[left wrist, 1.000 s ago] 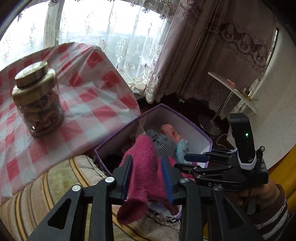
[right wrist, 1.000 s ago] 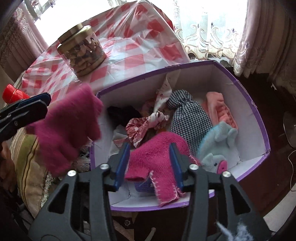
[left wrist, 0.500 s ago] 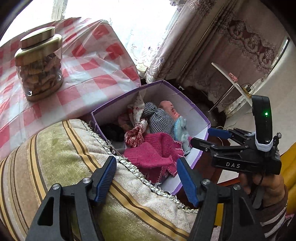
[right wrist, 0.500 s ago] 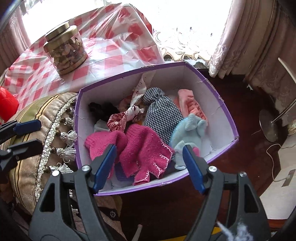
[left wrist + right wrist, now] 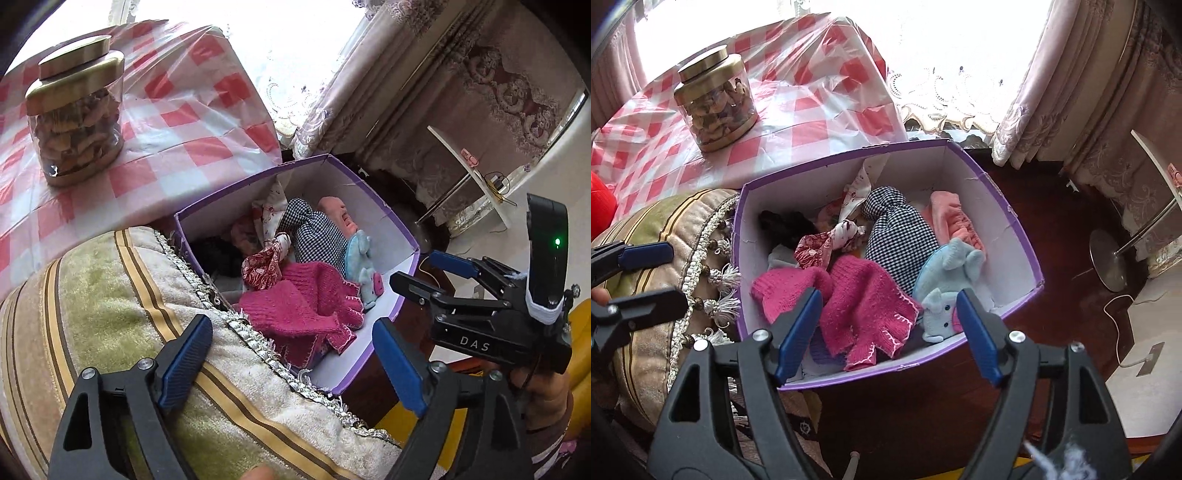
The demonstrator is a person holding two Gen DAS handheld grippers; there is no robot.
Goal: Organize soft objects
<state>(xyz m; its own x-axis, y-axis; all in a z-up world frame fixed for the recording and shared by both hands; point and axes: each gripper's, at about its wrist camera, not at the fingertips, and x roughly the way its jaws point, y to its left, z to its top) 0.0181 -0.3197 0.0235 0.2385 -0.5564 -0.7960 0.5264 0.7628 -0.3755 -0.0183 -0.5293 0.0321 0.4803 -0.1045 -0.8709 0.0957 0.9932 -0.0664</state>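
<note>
A purple box (image 5: pixel 1027 254) with white inner walls holds soft things: two pink knitted gloves (image 5: pixel 864 299), a black-and-white checked pouch (image 5: pixel 901 236), a light blue plush (image 5: pixel 945 273), a salmon cloth (image 5: pixel 949 218) and a red patterned cloth (image 5: pixel 820 245). The box (image 5: pixel 402 236) and the gloves (image 5: pixel 306 306) also show in the left wrist view. My right gripper (image 5: pixel 888 328) is open and empty above the box's near side. My left gripper (image 5: pixel 291 358) is open and empty over a striped cushion (image 5: pixel 110 302), left of the box.
A table with a red-and-white checked cloth (image 5: pixel 820 107) stands behind the box, bearing a glass jar with a gold lid (image 5: pixel 716 103). A red object (image 5: pixel 600 206) is at the far left. Curtains (image 5: pixel 1071 74) and a stand base (image 5: pixel 1108 258) are at the right, on a dark floor.
One second ago each gripper held a pink glove at the box. Both let go, opened wide and drew back; the two gloves now lie in the box's near side.
</note>
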